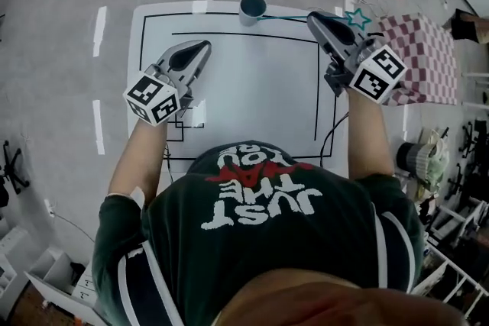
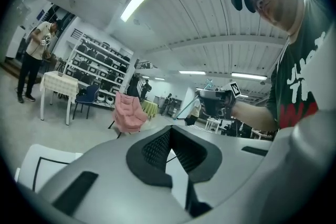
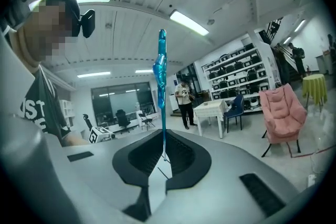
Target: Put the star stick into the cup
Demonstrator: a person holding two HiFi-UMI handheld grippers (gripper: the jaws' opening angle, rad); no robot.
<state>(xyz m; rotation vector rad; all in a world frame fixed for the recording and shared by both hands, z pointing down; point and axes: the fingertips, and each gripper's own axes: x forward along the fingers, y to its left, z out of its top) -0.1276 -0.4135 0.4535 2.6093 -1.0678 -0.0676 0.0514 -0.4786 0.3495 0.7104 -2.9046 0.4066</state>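
**Star stick clamped in the right gripper, beside the cup and not in it**

On the left of the head view: the left gripper (image 1: 203,48), jaws together with nothing between them, above the white table (image 1: 252,95) with its black ruled lines. On its marker cube (image 1: 155,98), black-and-white squares only, no letters. Lower down, upside down on a dark T-shirt (image 1: 260,202), white lettering: "JUST THE" and "YOU", with a red word between them that is not legible.

At the table's far edge, centre: the cup (image 1: 252,9), upright.

Just right of it: the right gripper (image 1: 312,17), closed on the star stick (image 1: 356,19). Shaft level across the jaws, thin end reaching the cup's side, touching or not impossible to tell. Teal star out past the gripper, near a checked cloth (image 1: 424,57).

Missing from the head view but plain in the left gripper view: a pink chair (image 2: 128,113), shelving racks (image 2: 97,73), and the right gripper seen from the front with the stick slanting away from it.

Shown only by the right gripper view: the grip itself, with the stick rising straight from between the pads and the star edge-on.
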